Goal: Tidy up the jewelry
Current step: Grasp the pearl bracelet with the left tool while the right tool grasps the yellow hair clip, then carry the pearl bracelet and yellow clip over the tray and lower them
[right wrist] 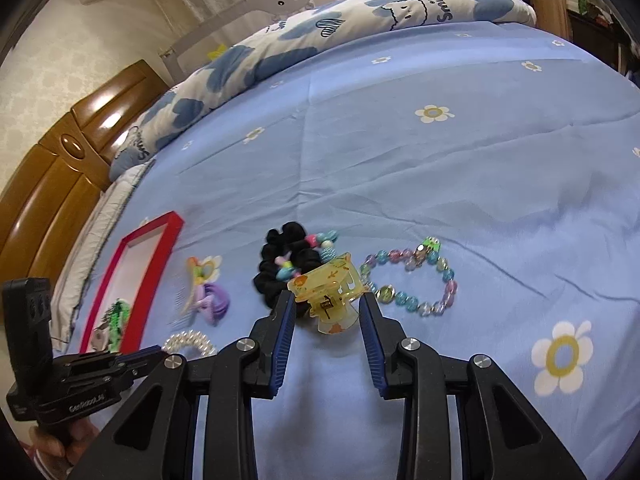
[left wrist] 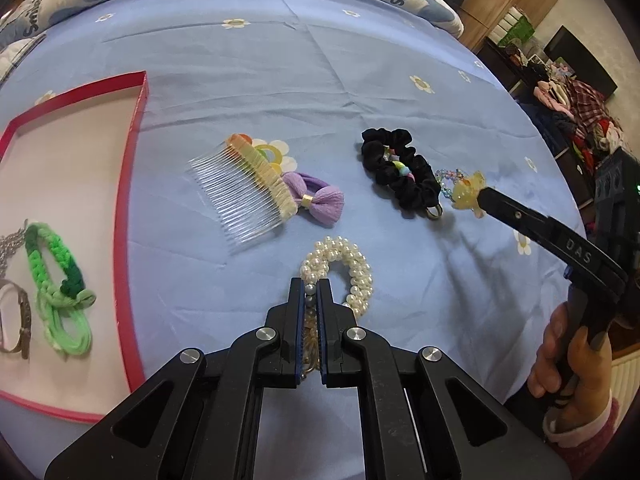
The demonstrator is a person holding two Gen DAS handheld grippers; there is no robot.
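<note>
The white pearl-bead bracelet point(left wrist: 340, 268) lies on the light-blue flowered bedsheet point(left wrist: 280, 60), a puffy ring of several rows of small round pearls with a few grey beads at its near end. The left gripper point(left wrist: 312, 292) has its jaws closed down on that near end, the grey beads pinched between the blue pads.

Towards the bed's left edge sits a shallow red-rimmed cardboard box point(left wrist: 132, 128) with a pale floor. In it lie a braided green cord bracelet point(left wrist: 60, 280), a silver chain point(left wrist: 10, 240) and a brown-strapped wristwatch point(left wrist: 18, 320).

The translucent yellow plastic claw clip point(right wrist: 332, 296) sits in the mouth of the right gripper point(right wrist: 328, 316). That gripper's jaws are partly open; in the right wrist view a gap shows on each side of the clip, so whether the pads press it cannot be told.

Beside the clip lie a black fabric scrunchie point(left wrist: 400, 168) with a string of coloured beads across it, and a bracelet of pastel glass beads point(right wrist: 416, 280). Nearer the box are a clear plastic hair comb point(left wrist: 240, 196) with a yellow-green top and a lilac fabric bow point(left wrist: 316, 200) just beside it. A blue-and-white patterned quilt point(right wrist: 320, 28) lies along the bed's far edge.
</note>
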